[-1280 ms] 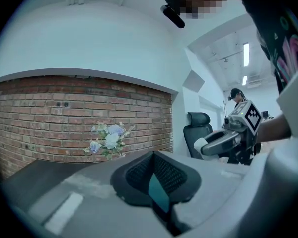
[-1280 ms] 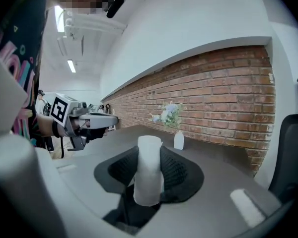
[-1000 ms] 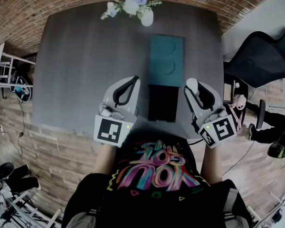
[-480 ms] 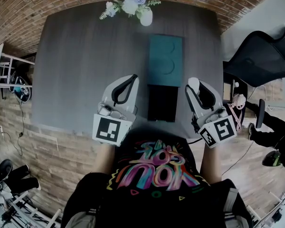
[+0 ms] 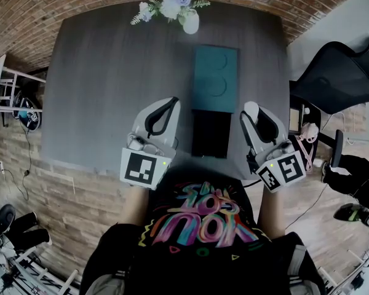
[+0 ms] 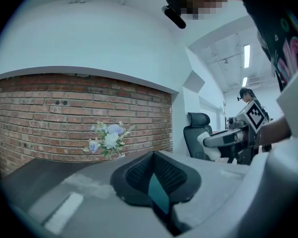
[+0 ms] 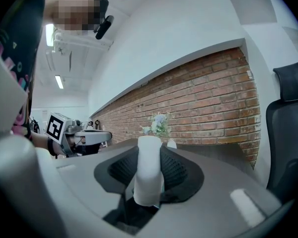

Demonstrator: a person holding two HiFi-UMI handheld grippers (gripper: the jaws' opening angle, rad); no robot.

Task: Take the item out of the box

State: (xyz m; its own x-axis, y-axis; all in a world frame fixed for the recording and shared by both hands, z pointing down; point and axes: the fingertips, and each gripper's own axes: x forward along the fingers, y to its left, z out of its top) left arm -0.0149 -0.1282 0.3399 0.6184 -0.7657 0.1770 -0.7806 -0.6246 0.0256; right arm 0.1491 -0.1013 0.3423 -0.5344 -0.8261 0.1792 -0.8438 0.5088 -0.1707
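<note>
An open black box (image 5: pixel 210 133) lies near the table's front edge, with its teal lid (image 5: pixel 215 78) flat just beyond it. My right gripper (image 5: pixel 249 110) hovers right of the box, shut on a white cylindrical item (image 5: pixel 249 108). In the right gripper view that white item (image 7: pixel 149 175) stands upright between the mesh pads of the right gripper (image 7: pixel 150 168). My left gripper (image 5: pixel 174 102) hovers left of the box. Its jaws meet at the tips with nothing held, as the left gripper view shows the left gripper (image 6: pixel 154 155).
A white vase of pale flowers (image 5: pixel 172 5) stands at the far edge of the grey table (image 5: pixel 111 85). A black office chair (image 5: pixel 338 72) sits off the right side. Brick wall runs behind the table.
</note>
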